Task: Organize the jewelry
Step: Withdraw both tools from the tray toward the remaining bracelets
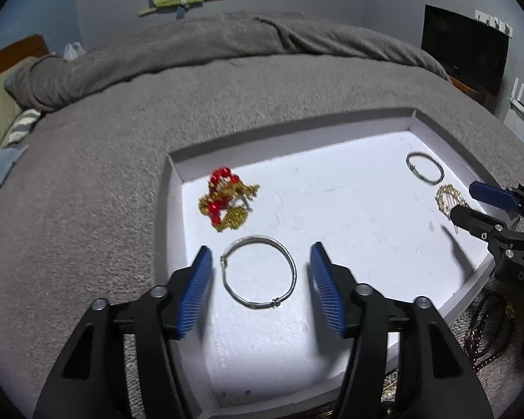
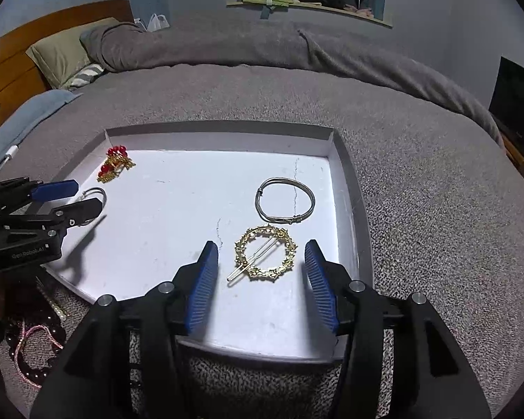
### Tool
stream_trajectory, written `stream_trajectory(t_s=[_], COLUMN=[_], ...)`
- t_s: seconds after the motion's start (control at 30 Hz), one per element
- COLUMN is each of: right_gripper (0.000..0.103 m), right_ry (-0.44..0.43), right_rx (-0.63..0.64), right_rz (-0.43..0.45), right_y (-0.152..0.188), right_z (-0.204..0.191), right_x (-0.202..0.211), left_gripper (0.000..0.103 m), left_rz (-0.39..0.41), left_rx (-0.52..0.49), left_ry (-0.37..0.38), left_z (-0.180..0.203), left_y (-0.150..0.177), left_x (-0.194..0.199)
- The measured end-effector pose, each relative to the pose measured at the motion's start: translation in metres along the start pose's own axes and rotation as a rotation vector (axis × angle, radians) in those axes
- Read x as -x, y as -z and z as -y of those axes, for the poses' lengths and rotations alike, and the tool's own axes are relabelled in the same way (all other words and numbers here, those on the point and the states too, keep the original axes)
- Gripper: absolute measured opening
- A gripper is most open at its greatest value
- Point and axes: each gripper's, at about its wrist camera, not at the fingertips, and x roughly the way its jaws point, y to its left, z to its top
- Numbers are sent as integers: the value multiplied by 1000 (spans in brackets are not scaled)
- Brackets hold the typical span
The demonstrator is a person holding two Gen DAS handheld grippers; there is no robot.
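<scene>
Four pieces in the tray, both your grippers spread wide

Four jewelry items lie flat on the floor of the white tray. Your left gripper hangs with its blue pads parted on either side of a silver bangle, touching nothing; the bangle's wire-wrapped joints sit at its far-left and near-right edges. Just beyond it, toward the tray's far-left corner, lies a tangled red-bead and gold piece.

Your right gripper is likewise spread, straddling the gold ring-shaped hair clip without contact. The clip's silver pin runs diagonally, its long axis going from near-left to far-right, with the looped end sticking out past the ring toward you on the left. A second silver bangle rests just beyond the clip, near the tray's right wall, its long axis running left to right.

The tray sits on a grey blanket covering a bed, with a wooden headboard and an olive pillow at the far left. Loose beaded strands lie on the blanket beside the tray's near edge.
</scene>
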Motion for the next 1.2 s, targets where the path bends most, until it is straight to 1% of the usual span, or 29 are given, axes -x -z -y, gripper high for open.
stream_trajectory(t_s=[0.03, 0.07, 0.1, 0.13, 0.2, 0.27, 0.3, 0.33, 0.47, 0.53, 0.63, 0.8, 1.2], right_gripper=[58, 64, 68, 74, 81, 94, 96, 97, 98, 98, 98, 98, 98], right_ry=[-6, -5, -5, -13, -26, -36, -39, -38, -24, -21, -18, -22, -12], right_rx=[-4, -8, -12, -17, -24, -30, -30, -30, -51, -66, -91, -122, -130], right_rz=[10, 26, 43, 65, 97, 140, 165, 181, 236, 255, 281, 301, 332], right_y=[0, 1, 1, 0, -1, -2, -2, -2, -4, -4, -3, 1, 19], right_z=[0, 1, 2, 2, 3, 3, 2, 3, 6, 9, 13, 16, 19], right_x=[2, 6, 9, 13, 21, 29, 34, 38, 50, 54, 60, 69, 102], left_gripper=[66, 67, 69, 71, 71, 72, 75, 83, 86, 91, 93, 93, 94], left_rz=[15, 36, 55, 68, 99, 110, 116, 121, 146, 154, 173, 177, 218], left_rx=[3, 9, 14, 17, 17, 11, 8, 8, 11, 21, 40, 64, 121], left_ry=[1, 2, 1, 1, -2, -11, -14, -17, -18, -26, -33, -39, -33], left_z=[0, -1, -1, -1, -1, 1, 3, 4, 5, 5, 3, -2, -14], left_y=[0, -1, -1, -2, -2, -2, -1, -2, 0, 0, 2, 9, 27], left_x=[4, 9, 15, 19, 28, 32, 35, 37, 47, 50, 57, 64, 92])
